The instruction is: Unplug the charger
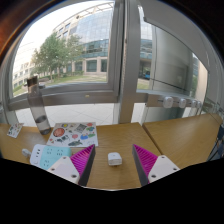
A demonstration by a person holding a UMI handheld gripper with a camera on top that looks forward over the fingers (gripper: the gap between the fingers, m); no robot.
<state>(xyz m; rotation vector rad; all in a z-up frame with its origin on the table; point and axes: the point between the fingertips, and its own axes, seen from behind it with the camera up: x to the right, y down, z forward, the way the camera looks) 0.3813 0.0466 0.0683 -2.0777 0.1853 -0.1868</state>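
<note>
A small white charger [114, 158] lies on the wooden table [125, 135], between my two fingers with a gap on each side. My gripper [114, 160] is open; its pink pads [83, 157] stand left and right of the charger without touching it. No cable shows on the charger from here.
A colourful printed sheet [72, 133] lies beyond the left finger. A pale blue device [45, 155] sits left of the fingers, a small white object [13, 131] further left. A tall slim box [37, 103] stands by the window. A second table [185, 132] adjoins at right.
</note>
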